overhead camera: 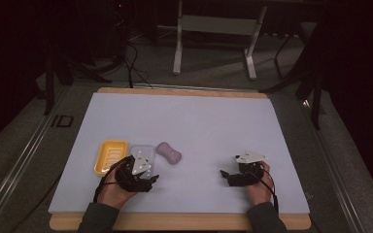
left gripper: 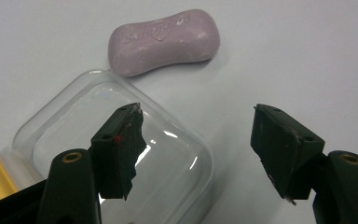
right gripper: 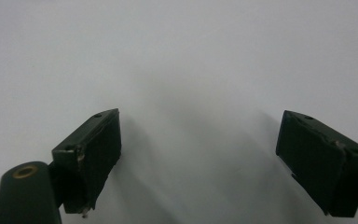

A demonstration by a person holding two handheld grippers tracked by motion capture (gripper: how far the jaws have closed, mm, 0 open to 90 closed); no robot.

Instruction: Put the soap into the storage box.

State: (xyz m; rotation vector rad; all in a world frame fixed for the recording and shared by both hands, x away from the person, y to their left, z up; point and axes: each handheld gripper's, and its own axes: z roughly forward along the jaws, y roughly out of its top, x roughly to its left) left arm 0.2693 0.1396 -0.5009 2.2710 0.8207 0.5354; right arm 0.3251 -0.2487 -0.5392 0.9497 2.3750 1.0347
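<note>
A person's left tool [left gripper: 196, 140] hovered with its jaws apart over the near corner of a clear plastic lid [left gripper: 121, 154] — one jaw above the lid, the other above bare tabletop [left gripper: 307, 56], nothing between them. Just beyond the lid lay a lilac soap bar [left gripper: 164, 41], close to its rim. In the high view the lid [overhead camera: 142, 151] sat beside a yellow soap dish [overhead camera: 110, 156], the soap [overhead camera: 168, 152] on its other side. The right tool [right gripper: 198, 158] — well apart from them at the tabletop's right — stood wide open over the bare white surface.
</note>
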